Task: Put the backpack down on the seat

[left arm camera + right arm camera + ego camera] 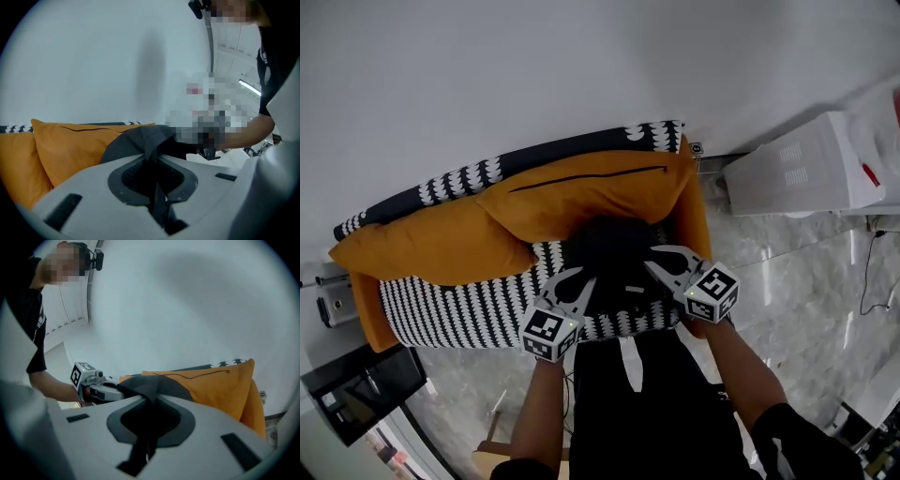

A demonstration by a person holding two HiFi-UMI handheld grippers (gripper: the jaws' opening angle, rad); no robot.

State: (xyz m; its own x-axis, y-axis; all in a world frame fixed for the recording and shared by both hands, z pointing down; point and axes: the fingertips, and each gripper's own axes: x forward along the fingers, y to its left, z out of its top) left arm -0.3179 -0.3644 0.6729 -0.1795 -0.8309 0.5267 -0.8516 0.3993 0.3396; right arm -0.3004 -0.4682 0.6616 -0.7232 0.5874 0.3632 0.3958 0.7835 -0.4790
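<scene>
We see a black backpack [614, 261] and mustard-orange cushions [581, 202]; the seat cover [441, 314] carries black-and-white scallop rows, and the floor [787, 272] is pale grey, marbled and glossy.

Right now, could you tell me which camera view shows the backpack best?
The head view: most of the backpack shows, over the patterned seat. Each gripper view shows only a grey fold and a strap pinched between shut jaws.

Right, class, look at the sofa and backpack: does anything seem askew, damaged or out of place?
Nothing stands out. The backpack is gripped by its straps in the left gripper and right gripper over the sofa seat; the orange cushions lean along the back.
</scene>
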